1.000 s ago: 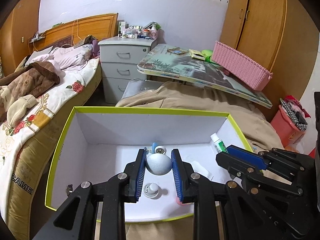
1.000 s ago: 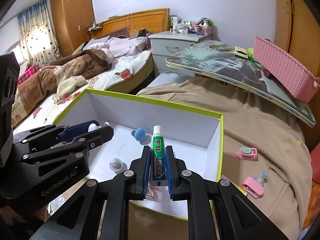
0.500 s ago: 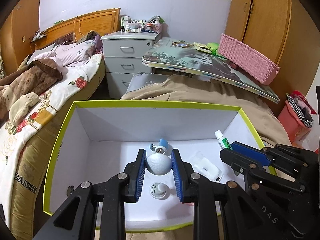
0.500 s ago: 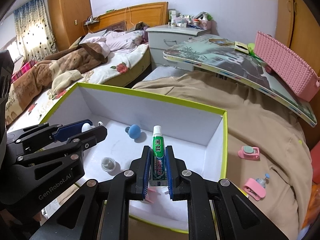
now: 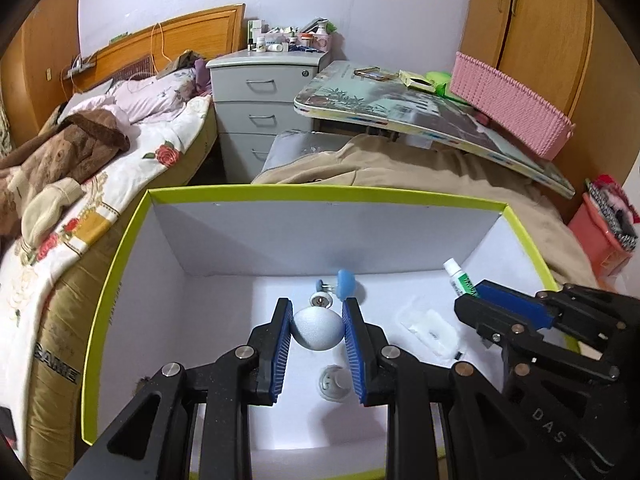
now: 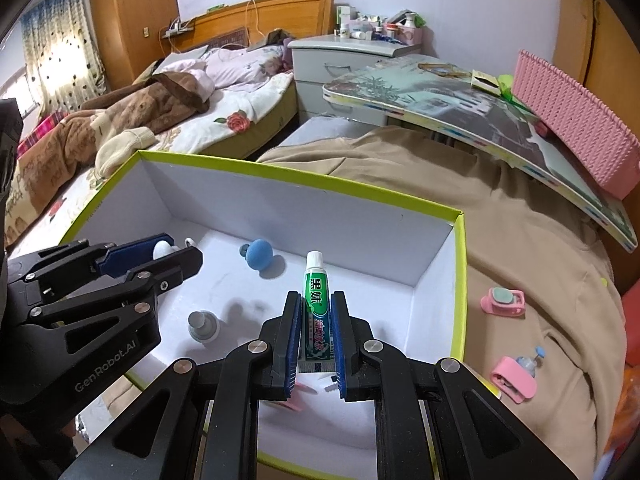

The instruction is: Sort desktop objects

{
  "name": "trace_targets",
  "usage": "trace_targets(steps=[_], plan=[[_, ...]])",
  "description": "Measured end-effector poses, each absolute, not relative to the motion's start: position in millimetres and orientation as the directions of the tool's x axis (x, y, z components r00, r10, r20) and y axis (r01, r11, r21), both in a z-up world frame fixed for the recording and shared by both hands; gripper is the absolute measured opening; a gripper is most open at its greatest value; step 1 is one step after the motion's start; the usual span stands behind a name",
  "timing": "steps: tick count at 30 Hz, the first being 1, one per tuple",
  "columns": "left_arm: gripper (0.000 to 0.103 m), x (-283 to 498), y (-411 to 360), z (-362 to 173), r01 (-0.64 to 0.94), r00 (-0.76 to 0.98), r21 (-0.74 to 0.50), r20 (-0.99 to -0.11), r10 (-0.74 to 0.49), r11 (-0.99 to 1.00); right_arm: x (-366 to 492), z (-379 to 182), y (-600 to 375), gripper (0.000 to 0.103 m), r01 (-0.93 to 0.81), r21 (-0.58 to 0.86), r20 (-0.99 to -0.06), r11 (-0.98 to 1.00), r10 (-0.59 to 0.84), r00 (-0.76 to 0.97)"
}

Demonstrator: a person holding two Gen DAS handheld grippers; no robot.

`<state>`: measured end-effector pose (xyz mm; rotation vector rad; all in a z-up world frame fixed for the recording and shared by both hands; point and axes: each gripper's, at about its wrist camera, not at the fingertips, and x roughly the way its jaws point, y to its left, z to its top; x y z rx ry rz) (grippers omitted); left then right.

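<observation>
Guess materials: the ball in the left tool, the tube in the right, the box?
Ball: pale grey, matte, finely textured skin; probably fabric or rubber. Tube: glossy printed laminate or plastic, white screw cap. Box: likely cardboard, given thin folded walls, white inside, lime edge.

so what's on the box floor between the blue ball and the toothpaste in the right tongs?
Nothing: right wrist view shows bare white floor between the blue ball and the toothpaste.

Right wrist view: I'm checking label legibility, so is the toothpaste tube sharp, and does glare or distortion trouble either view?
Right wrist view: toothpaste tube sharp, print legible, no glare; bright curtained window washes out at left. Left wrist view: grey ball crisp; box rim bows from fisheye, corners vignetted black.
</observation>
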<state>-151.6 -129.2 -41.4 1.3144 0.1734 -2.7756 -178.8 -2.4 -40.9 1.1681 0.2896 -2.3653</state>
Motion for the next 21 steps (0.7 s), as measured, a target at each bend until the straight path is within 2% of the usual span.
trace_targets(steps=[21], plan=[[0.027, -166.4, -129.7, -54.4, 0.103, -0.582, -0.067, -0.813, -0.006, -0.992, -196.2, -55.9, -14.2, 0.015, 0.512, 0.006, -0.843, -0.859, -0.280, -0.460]])
